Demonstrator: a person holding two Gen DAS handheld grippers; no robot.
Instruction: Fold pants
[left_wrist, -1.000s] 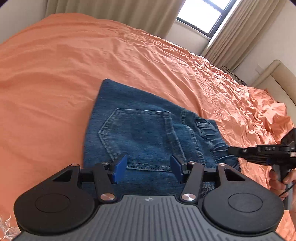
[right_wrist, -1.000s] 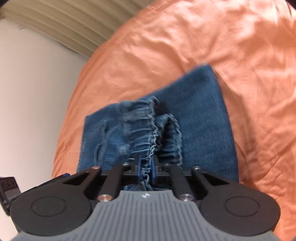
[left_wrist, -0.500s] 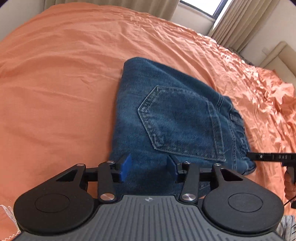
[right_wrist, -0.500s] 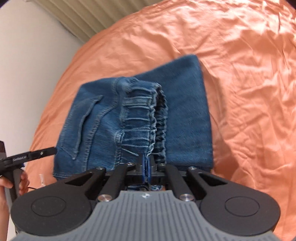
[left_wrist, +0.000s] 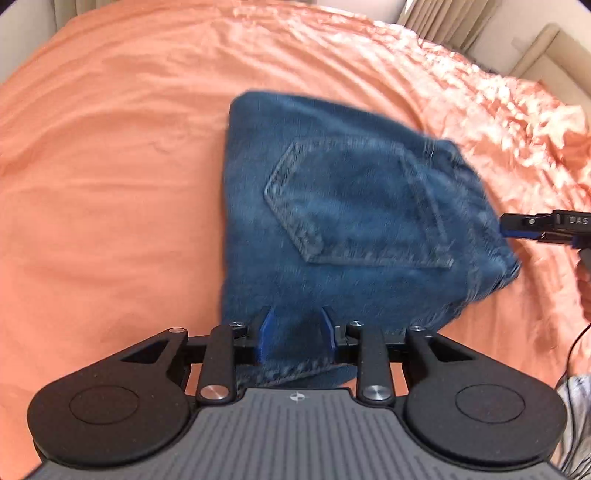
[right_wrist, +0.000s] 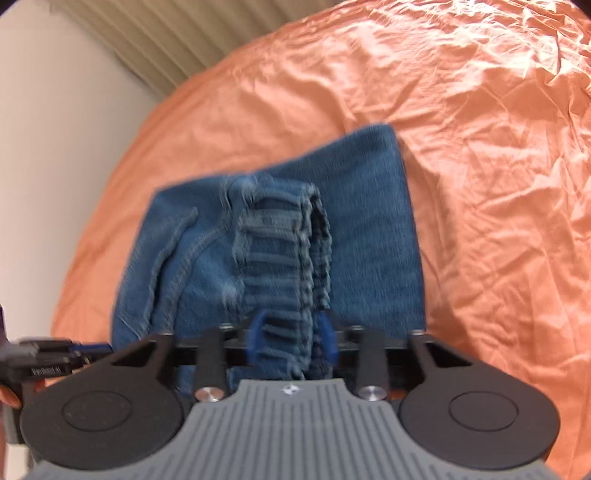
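Jaws parted on both sides, and neither is clamped down! Look at the left gripper (left_wrist: 297, 334): its two blue pads sit a moderate gap apart, with the near edge of the folded jeans (left_wrist: 354, 221) running between them, denim filling the space but not visibly pinched. Over on the right gripper (right_wrist: 291, 338), the blue fingertips (right_wrist: 255, 334) stand apart on either side of the gathered elastic waistband (right_wrist: 280, 258), which passes straight between them; whether the pads touch the cloth is hard to call through the blur.

From the left wrist view, the jeans lie as a compact blue bundle on the orange bedsheet (left_wrist: 110, 184), back pocket (left_wrist: 354, 206) facing up, stitching showing plainly. The far corner is rounded and lies flat on the sheet. At the right edge of that view the other gripper's tip (left_wrist: 535, 227) reaches in just beside the waistband end of the bundle, with a bit of the holder's hand below it.

From the right wrist view, the ribbed waistband runs away from the camera along the top of the fold, a plain denim layer spread out to its right, a curved seam and pocket edge to its left. The left gripper (right_wrist: 66, 354) pokes in low at the left edge, touching or nearly touching the bundle's near corner. Pleated curtains (right_wrist: 147, 44) hang beyond the bed, and the sheet is heavily wrinkled to the right.
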